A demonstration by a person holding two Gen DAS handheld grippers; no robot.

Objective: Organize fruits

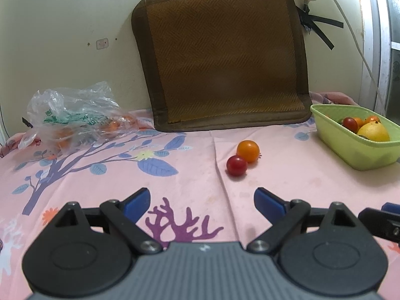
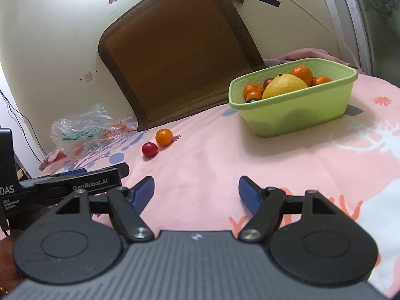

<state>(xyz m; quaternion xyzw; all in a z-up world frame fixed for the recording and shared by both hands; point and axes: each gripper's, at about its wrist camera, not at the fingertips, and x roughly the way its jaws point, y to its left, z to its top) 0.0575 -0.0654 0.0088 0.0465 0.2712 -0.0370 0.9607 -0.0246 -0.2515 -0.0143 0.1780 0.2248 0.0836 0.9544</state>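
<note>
A small orange tomato [image 1: 248,151] and a red cherry tomato [image 1: 236,165] lie touching on the pink sheet, ahead of my left gripper [image 1: 202,197], which is open and empty. In the right wrist view the same orange tomato [image 2: 164,137] and red tomato [image 2: 149,149] lie far to the left of my right gripper [image 2: 196,187], also open and empty. A green basket [image 2: 300,115] ahead right holds a yellow lemon [image 2: 285,86], several oranges and a red tomato. The basket [image 1: 350,150] stands at the right edge in the left wrist view.
A crumpled clear plastic bag [image 1: 72,117] with orange fruit inside lies at the back left. A brown woven mat [image 1: 222,55] leans on the wall behind. The left gripper's body [image 2: 75,187] shows at the left of the right wrist view. A white cable [image 1: 355,40] hangs at right.
</note>
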